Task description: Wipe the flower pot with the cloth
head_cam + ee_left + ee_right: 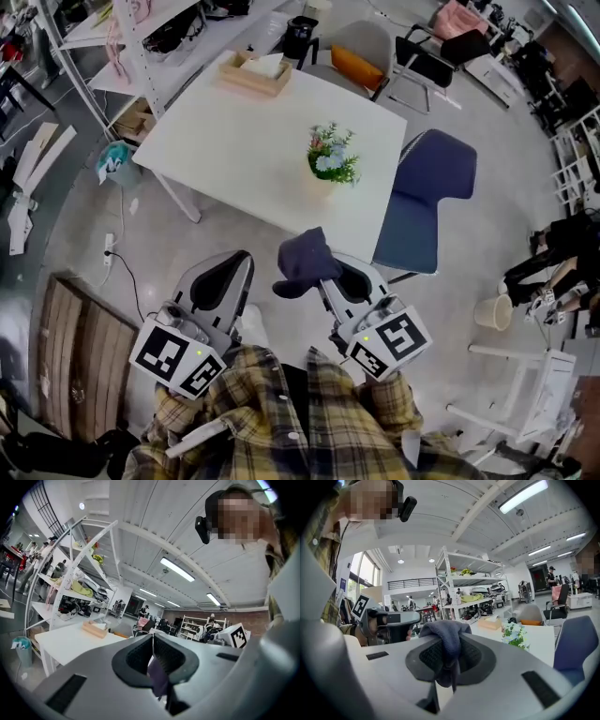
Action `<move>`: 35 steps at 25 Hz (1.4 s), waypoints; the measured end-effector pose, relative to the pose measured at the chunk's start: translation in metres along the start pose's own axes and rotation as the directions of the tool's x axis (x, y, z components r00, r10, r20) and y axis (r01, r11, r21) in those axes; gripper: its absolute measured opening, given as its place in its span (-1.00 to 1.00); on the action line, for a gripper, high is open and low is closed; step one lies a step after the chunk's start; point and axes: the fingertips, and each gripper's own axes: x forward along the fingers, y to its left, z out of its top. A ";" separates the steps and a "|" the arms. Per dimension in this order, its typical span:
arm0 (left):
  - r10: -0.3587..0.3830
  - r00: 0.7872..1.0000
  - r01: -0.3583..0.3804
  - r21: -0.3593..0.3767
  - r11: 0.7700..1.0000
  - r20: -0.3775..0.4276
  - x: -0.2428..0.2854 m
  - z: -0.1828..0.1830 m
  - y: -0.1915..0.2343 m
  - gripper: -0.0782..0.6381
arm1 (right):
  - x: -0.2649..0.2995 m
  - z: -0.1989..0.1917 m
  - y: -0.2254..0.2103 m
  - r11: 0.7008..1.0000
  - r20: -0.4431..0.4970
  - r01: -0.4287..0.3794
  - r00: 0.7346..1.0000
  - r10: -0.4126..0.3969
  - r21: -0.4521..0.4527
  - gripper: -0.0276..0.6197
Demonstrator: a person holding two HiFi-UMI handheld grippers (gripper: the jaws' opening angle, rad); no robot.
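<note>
Both grippers are up in front of the plaid shirt [309,422], short of the table. The right gripper [328,272] is clenched on the dark blue cloth [305,258], which bunches over its jaws and droops below them. Beside it, the left gripper [230,267] has its jaws pressed together, carrying nothing I can name. Ahead is the white table [234,150]. The flower pot [318,186] stands near its near edge, toward the right corner by the blue chair [427,202], well apart from the cloth. My read: this is the approach. Bring the bunched cloth in level against the pot's side, under the leaves. The 1 free gripper could steady the pot, which looks light enough to tip. A wooden box [253,73] sits at the far edge
</note>
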 end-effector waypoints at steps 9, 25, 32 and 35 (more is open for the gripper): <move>-0.101 0.992 0.099 -0.030 0.995 -0.081 0.026 0.003 0.058 -0.74 | 0.050 -0.007 -0.015 0.990 -0.041 0.124 0.992 -0.121 0.066 -0.84; -0.156 0.980 0.153 -0.030 0.988 -0.124 0.123 0.022 0.128 -0.74 | 0.134 0.014 -0.099 0.980 -0.055 0.174 0.984 -0.169 0.098 -0.84; -0.205 0.970 0.208 0.010 0.978 -0.133 0.195 0.043 0.146 -0.74 | 0.160 0.037 -0.148 0.979 -0.021 0.172 0.985 -0.171 0.113 -0.84; -0.223 0.966 0.227 0.018 0.974 -0.131 0.221 0.048 0.150 -0.74 | 0.164 0.042 -0.167 0.977 -0.008 0.180 0.984 -0.180 0.114 -0.84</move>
